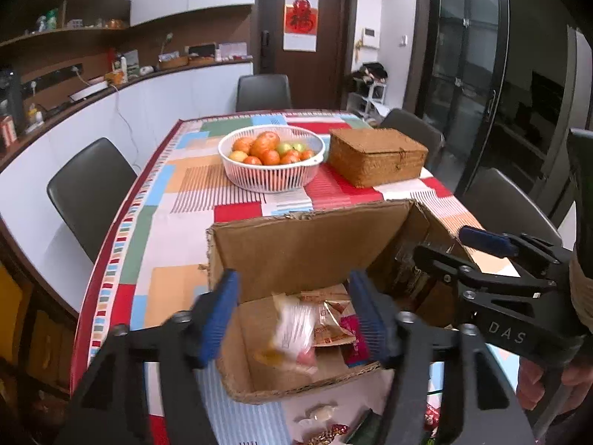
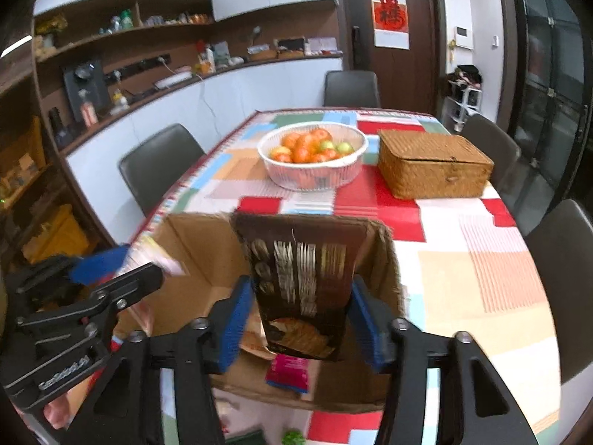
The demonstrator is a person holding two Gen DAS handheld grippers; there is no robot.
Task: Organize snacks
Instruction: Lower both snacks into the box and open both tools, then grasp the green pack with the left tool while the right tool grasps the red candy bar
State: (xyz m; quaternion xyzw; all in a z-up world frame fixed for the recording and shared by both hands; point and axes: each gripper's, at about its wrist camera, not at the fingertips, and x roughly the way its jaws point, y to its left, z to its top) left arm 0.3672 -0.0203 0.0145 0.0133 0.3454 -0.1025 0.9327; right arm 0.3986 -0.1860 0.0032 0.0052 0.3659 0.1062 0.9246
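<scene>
Blue-padded, the left claw (image 1: 294, 319) stands apart over the near end of the cardboard box (image 1: 281, 256), with a blurred clear snack packet (image 1: 292, 328) between its fingers but not pressed by either pad. Inside the box lie further snack packets (image 1: 333, 328). The right claw (image 2: 296, 319) is likewise apart (pads just clear of the sides) around a dark upright snack pack (image 2: 300, 282) leaning against the box's far wall. Loose wrapped sweets (image 1: 320, 413) lie on the table (image 1: 178, 244) before the box. Farther off stand a white fruit basket (image 1: 270, 159) and a lidded wicker box (image 1: 376, 157).
</scene>
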